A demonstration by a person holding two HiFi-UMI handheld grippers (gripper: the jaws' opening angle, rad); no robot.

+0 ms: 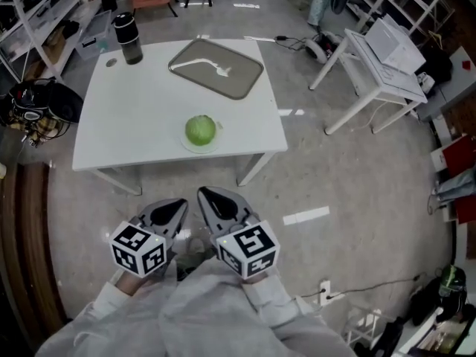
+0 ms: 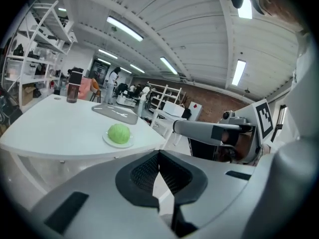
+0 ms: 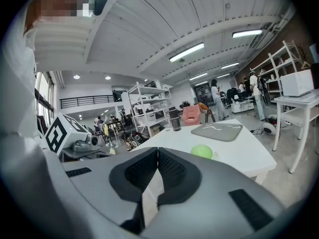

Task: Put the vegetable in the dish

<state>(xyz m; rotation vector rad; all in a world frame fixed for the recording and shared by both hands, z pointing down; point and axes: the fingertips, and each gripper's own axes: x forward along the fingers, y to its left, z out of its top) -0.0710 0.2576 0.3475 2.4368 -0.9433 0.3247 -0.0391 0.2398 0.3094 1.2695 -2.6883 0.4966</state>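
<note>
Near the front edge of the white table (image 1: 134,125), a green cabbage (image 1: 200,129) is seen on a small white plate (image 1: 187,145), of which only a thin rim is shown. Behind it, well apart, a grey tray (image 1: 242,76) is placed at the back of the table; a pale mark inside it cannot be identified. A dark bottle (image 1: 128,39) is set upright at the back left corner. The left gripper (image 1: 178,205) and the right gripper (image 1: 207,195) are held side by side above the floor, short of the table and apart from the cabbage. In each gripper view the jaws are found pressed together, with nothing between them. In the right gripper view the lower part of the cabbage is cut off by the gripper body. The forearms are covered by grey sleeves (image 1: 223,311).
</note>
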